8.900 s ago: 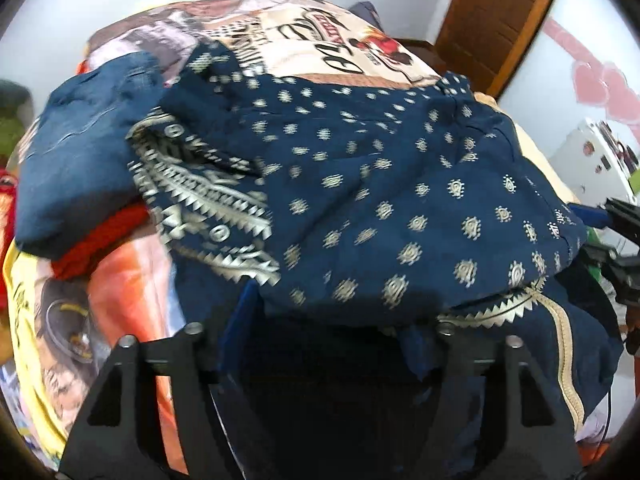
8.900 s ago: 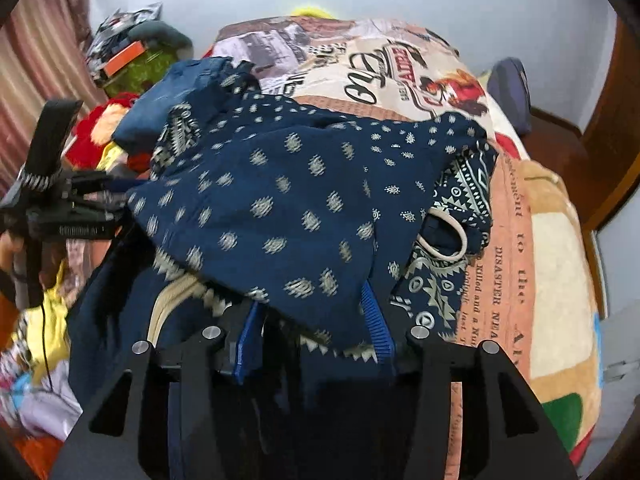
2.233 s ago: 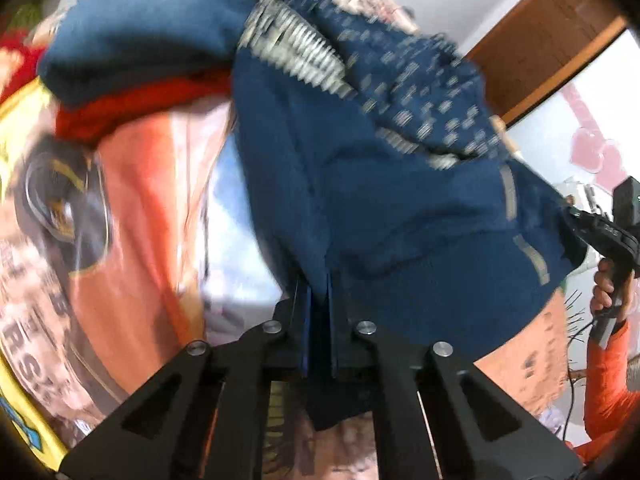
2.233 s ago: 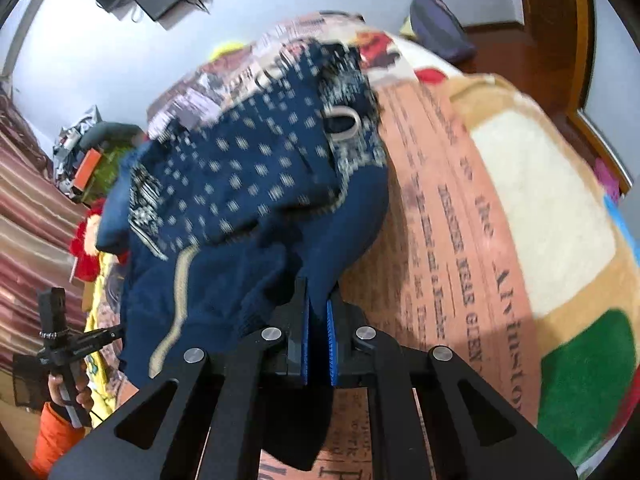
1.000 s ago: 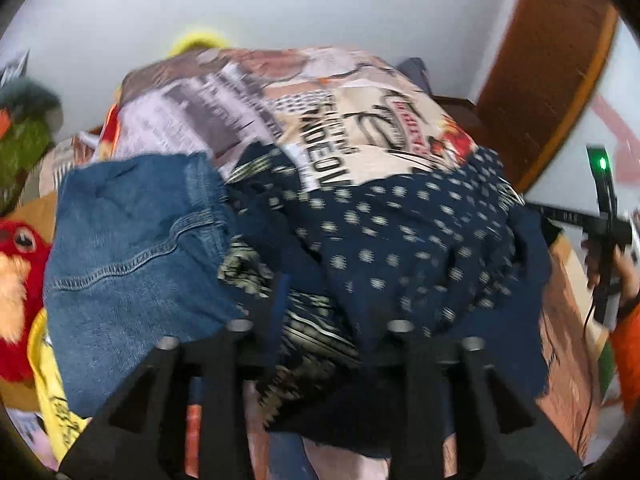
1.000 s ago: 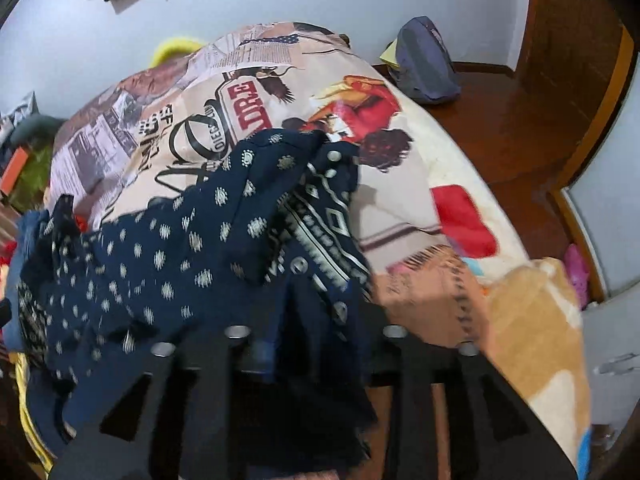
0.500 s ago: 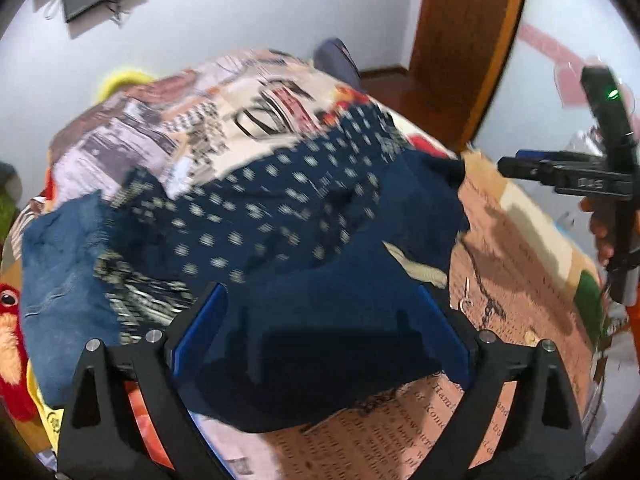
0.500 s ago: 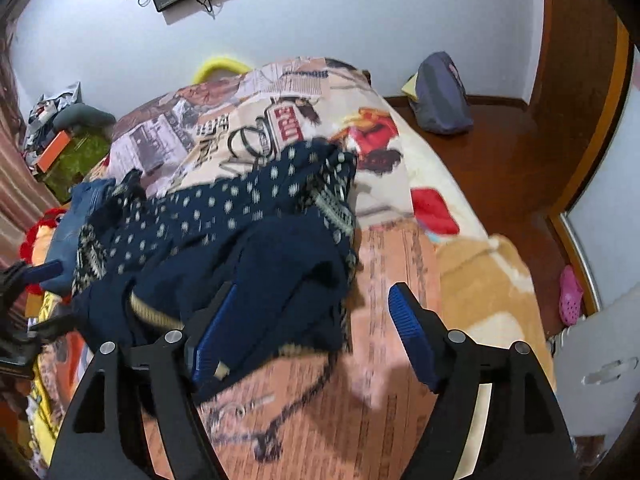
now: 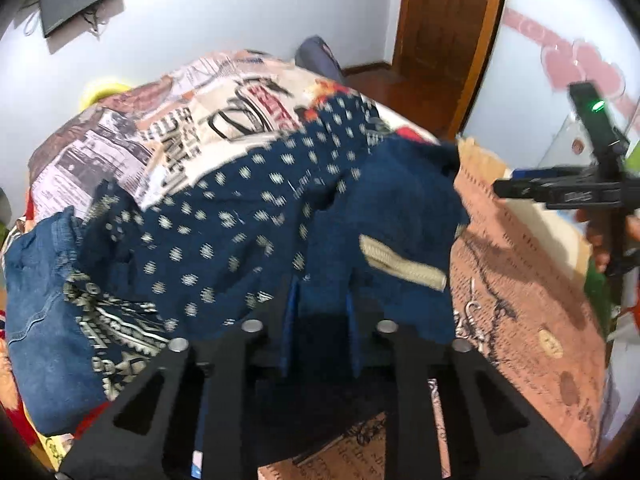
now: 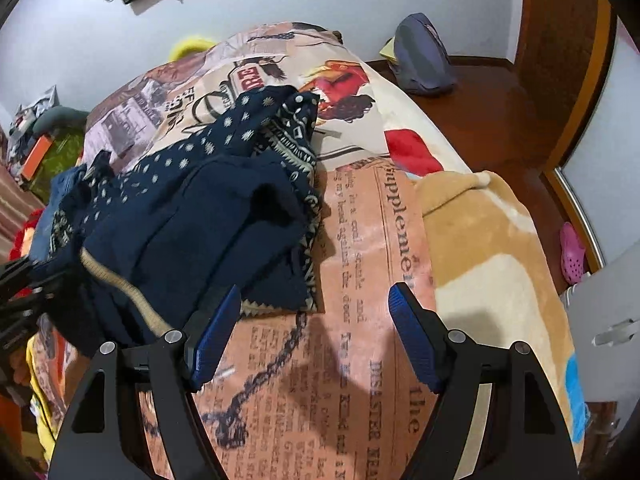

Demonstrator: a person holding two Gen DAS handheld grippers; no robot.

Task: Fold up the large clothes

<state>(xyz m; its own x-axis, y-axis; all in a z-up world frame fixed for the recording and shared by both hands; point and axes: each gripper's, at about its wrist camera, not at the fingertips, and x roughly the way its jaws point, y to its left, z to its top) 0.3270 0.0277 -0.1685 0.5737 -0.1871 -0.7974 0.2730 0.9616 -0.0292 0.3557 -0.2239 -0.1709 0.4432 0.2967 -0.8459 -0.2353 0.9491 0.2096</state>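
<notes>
Navy printed garment (image 10: 208,216) lies roughly bundled on the printed bedspread (image 10: 360,264), folding apparently unfinished; right gripper (image 10: 316,336) is spread empty beside it, left gripper (image 9: 318,312) half-closed around its near edge.

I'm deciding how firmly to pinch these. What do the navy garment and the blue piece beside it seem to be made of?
Navy garment: looks like soft woven cloth, perhaps cotton, matte, falling in loose folds, with printed pale motifs and a beige trim band. Blue piece: likely denim, judging by its faded mottled blue and visible seam stitching. The left-wrist view is blurred, so neither is certain.
</notes>
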